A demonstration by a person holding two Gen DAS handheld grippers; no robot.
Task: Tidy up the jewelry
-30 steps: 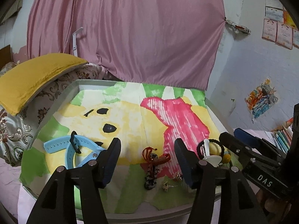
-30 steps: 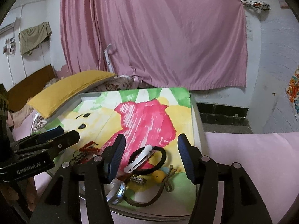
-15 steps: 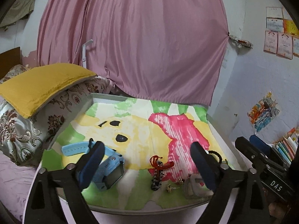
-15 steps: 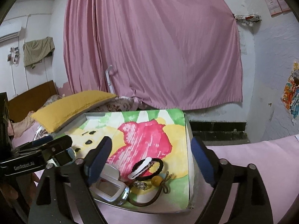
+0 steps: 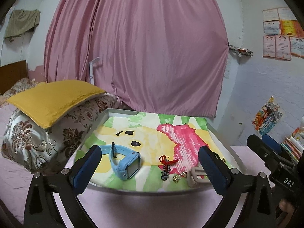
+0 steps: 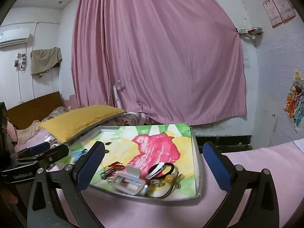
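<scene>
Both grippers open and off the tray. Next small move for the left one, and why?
Probably ease the left gripper forward and down toward the blue watch. Its jaws stand wide open and hold nothing, and the watch lies loose on the tray just ahead, between the fingers' line of sight. The right gripper, also open, faces the hair ties and clip.

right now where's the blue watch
In the left wrist view the blue watch lies on the tray's left half, on the painted mat, left of the red cord charm, between the open left gripper's fingers in the image.
</scene>
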